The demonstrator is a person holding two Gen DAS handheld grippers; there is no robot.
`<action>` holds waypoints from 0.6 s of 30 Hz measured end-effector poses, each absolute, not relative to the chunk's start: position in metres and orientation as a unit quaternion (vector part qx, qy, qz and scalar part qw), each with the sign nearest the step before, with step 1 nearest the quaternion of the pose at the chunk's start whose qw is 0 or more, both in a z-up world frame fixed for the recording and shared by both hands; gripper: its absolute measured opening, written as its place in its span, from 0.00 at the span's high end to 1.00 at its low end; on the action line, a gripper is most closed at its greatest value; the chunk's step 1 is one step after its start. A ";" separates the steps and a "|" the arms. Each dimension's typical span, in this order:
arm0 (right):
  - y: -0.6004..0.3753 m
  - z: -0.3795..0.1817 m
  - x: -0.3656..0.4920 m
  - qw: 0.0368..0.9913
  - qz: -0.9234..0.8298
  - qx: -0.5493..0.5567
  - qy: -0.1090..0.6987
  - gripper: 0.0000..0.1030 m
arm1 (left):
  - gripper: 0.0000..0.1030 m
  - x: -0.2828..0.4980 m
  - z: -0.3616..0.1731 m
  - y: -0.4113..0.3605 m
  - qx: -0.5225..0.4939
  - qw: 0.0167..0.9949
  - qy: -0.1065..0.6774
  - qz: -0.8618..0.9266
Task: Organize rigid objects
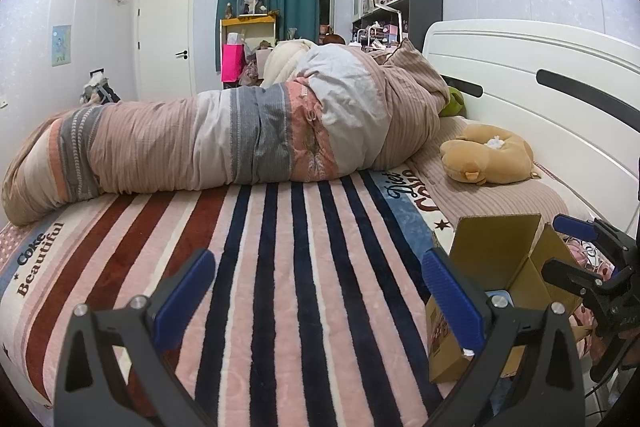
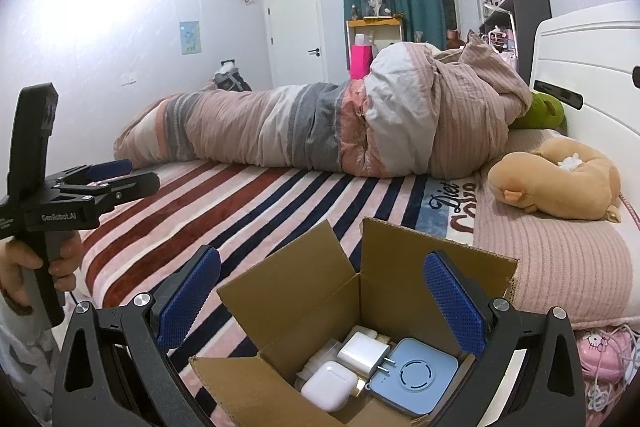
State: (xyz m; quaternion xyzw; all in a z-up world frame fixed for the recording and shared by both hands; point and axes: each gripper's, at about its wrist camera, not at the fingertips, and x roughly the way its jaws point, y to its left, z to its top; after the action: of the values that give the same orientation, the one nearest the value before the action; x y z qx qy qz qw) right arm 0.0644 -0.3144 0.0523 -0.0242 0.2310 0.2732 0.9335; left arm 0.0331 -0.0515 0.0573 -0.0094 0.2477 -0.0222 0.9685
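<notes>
An open cardboard box [image 2: 288, 283] stands on the striped blanket near the bed's front edge. Inside lie a white earbud case [image 2: 329, 390], a white plug charger [image 2: 363, 351] and a pale blue square device [image 2: 414, 379]. My right gripper [image 2: 320, 299] hangs open and empty just above the box, one finger on each side of its opening. My left gripper [image 1: 316, 303] is open and empty over the blanket, left of the box [image 1: 500, 259]. The left gripper also shows at the left of the right wrist view [image 2: 116, 175], its jaws close together there.
A rolled striped duvet [image 1: 224, 139] lies across the far side of the bed. A tan plush [image 2: 556, 179] rests on the pink pillow [image 2: 560, 267] by the white headboard [image 1: 540, 75]. A pink item with cables [image 2: 608, 355] lies right of the box.
</notes>
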 end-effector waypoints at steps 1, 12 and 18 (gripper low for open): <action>-0.315 0.052 0.064 0.934 0.273 -0.025 0.230 0.01 | 0.00 0.033 0.057 -0.051 -0.010 0.969 0.248 -0.022; -0.313 0.052 0.064 0.934 0.271 -0.027 0.231 0.01 | 0.00 0.032 0.057 -0.051 -0.010 0.969 0.247 -0.021; -0.312 0.053 0.064 0.933 0.271 -0.026 0.234 0.01 | 0.00 0.030 0.058 -0.047 -0.013 0.969 0.245 -0.018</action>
State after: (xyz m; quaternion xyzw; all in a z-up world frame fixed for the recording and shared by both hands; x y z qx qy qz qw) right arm 0.0638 -0.3118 0.0532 -0.0261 0.2335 0.2709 0.9335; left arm 0.0298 -0.0473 0.0580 -0.0133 0.2454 -0.0181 0.9692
